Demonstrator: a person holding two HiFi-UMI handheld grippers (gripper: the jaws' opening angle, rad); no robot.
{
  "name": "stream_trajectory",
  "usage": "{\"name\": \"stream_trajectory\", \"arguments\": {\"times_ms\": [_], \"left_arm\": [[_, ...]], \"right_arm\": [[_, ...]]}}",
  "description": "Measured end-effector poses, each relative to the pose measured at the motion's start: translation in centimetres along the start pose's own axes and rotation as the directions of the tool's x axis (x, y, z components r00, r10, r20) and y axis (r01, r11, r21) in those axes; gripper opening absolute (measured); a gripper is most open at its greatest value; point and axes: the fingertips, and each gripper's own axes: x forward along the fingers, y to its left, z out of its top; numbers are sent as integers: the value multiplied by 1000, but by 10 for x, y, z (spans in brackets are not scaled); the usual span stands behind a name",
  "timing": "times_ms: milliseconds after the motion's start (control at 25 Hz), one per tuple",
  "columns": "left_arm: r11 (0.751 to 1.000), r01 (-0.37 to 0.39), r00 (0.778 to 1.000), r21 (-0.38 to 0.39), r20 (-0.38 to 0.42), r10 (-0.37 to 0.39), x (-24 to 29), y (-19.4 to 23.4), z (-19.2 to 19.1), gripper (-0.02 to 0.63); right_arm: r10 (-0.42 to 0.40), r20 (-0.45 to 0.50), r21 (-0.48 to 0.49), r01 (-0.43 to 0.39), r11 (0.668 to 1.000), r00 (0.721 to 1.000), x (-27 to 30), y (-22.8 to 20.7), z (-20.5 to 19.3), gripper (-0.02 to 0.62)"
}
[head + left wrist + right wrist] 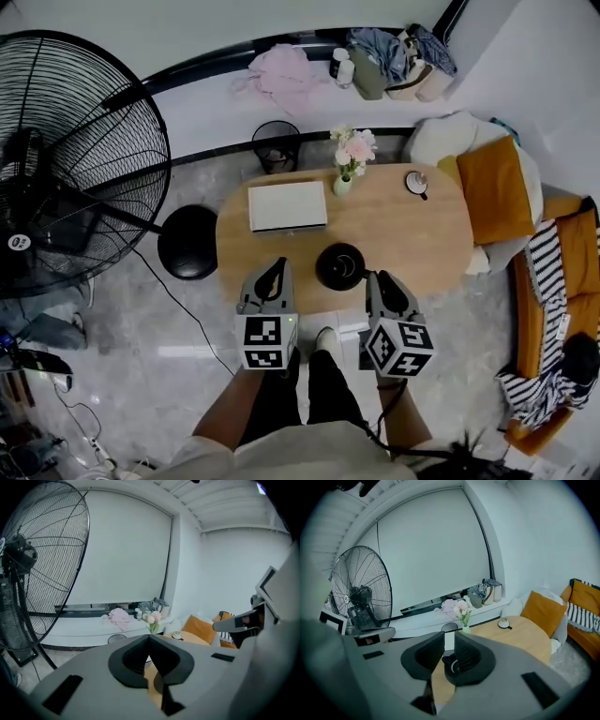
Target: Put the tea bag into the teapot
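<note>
A black teapot sits on the near side of the oval wooden table. In the right gripper view the teapot shows low between the jaws. I see no tea bag in any view. My left gripper hovers over the table's near edge, left of the teapot. Its jaws meet at the tips with nothing in them, as the left gripper shows in its own view. On the teapot's right, my right gripper stands open by a narrow gap. Nothing lies between the right gripper's jaws.
On the table are a white box, a vase of flowers and a cup on a saucer. A large black fan stands at the left, with a round stool and a bin. A sofa with orange cushions is at the right.
</note>
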Motion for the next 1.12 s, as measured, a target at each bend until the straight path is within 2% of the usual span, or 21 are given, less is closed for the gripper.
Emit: {"name": "stream_trajectory", "arguments": {"times_ms": [280,480,640,920,1120], "left_arm": [[1000,8,997,19,74,-10,-15,-13,45,5],[999,12,989,43,144,-18,-20,-23,80,5],[999,6,982,46,186,-14,-38,-35,101,5],[998,-3,962,59,274,-13,-43,-43,143,5],[996,6,956,84,293,-30,-40,-49,157,5]], "right_arm": [[-23,79,-5,24,1000,997,-29,-6,38,57],[-17,164,-41,24,999,986,-43,-7,75,48],[-14,204,-65,28,997,979,-71,-9,90,46],[-37,301,-86,66,994,953,-95,-24,131,44],[-53,345,-71,83,994,937,-100,-30,147,43]]}}
